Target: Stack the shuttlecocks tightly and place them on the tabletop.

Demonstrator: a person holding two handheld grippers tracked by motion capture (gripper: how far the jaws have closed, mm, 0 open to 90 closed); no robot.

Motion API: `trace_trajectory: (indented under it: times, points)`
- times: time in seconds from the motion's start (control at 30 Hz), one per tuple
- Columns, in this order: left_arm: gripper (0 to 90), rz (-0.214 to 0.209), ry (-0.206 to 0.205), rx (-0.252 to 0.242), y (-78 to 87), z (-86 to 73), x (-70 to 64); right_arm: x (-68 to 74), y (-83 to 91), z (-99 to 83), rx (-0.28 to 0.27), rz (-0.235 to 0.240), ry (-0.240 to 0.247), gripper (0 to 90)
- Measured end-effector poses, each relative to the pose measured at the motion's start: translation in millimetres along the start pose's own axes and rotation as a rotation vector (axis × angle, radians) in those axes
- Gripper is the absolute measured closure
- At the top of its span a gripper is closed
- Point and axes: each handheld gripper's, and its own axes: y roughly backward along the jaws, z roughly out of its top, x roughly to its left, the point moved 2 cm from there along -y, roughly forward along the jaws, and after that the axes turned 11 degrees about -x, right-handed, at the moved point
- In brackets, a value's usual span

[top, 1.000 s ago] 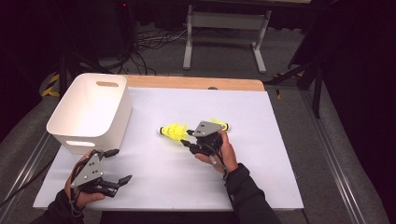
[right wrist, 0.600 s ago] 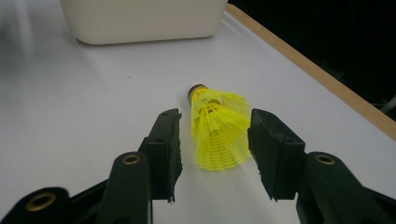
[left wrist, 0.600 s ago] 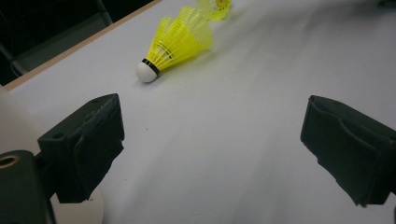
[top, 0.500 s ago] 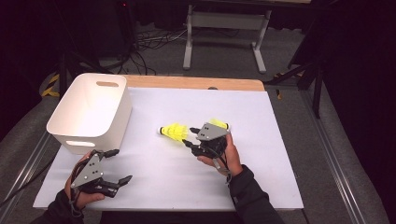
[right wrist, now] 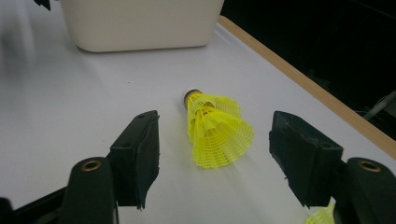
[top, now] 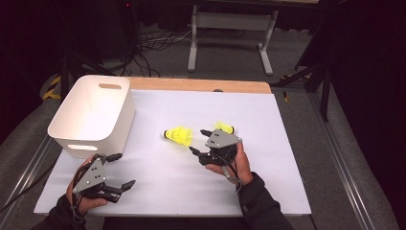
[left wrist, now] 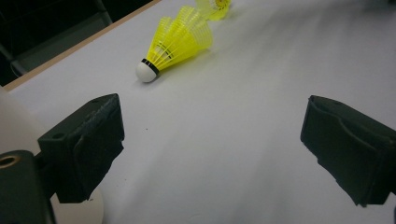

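Two yellow plastic shuttlecocks are seen lying on the white table cover (top: 268,120). The nearer shuttlecock (top: 178,135) rests on its side near the centre of the high view, with its white cork tip pointed toward 9 o'clock, in the direction of the white storage bin (top: 93,115). The second shuttlecock (top: 224,127) lies just beside the right gripper, at about 3 o'clock from the first one, and is partly covered by that gripper.

The right gripper (top: 197,142) is held low over the cover and is aimed at the nearer shuttlecock. Its jaws are spread wide and nothing is gripped by them. In the right gripper view the skirt of this shuttlecock (right wrist: 215,128) is framed between the two jaws (not touched yet), so it is judged that a closing on the skirt is being prepared. The skirt is probably chosen because it is wide and soft, which gives an easier hold than the small cork.

The left gripper (top: 118,170) is kept at about 7 o'clock of the table, near the bin's front corner. Its jaws are also spread wide and empty. It seems to be parked there so that the path to the bin is left free.
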Motion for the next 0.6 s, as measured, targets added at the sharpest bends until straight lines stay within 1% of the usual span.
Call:
trace_trajectory:
  times: [0.1,0.2,0.43,0.5,0.6]
  points:
    - [6.8,-0.002,-0.002,0.001,-0.1,0.0,-0.2,-0.3,3.1,-0.4,0.003,-0.021,0.009,30.7]
    - [6.9,-0.003,-0.002,0.003,-0.3,-0.2,-0.3,-1.6,7.3,-0.2,-0.005,-0.040,0.002,27.1]
    - [6.9,-0.003,-0.002,0.005,-0.6,-0.2,-0.4,-3.4,15.8,-1.7,-0.010,-0.086,0.019,22.1]
    - [6.9,-0.003,-0.003,0.006,-0.5,-0.1,-0.4,-3.7,18.0,-2.4,-0.009,-0.096,0.025,21.7]
    - [6.8,-0.002,-0.004,0.004,-0.5,-0.1,-0.4,-4.5,21.3,-3.3,-0.012,-0.104,0.020,21.3]
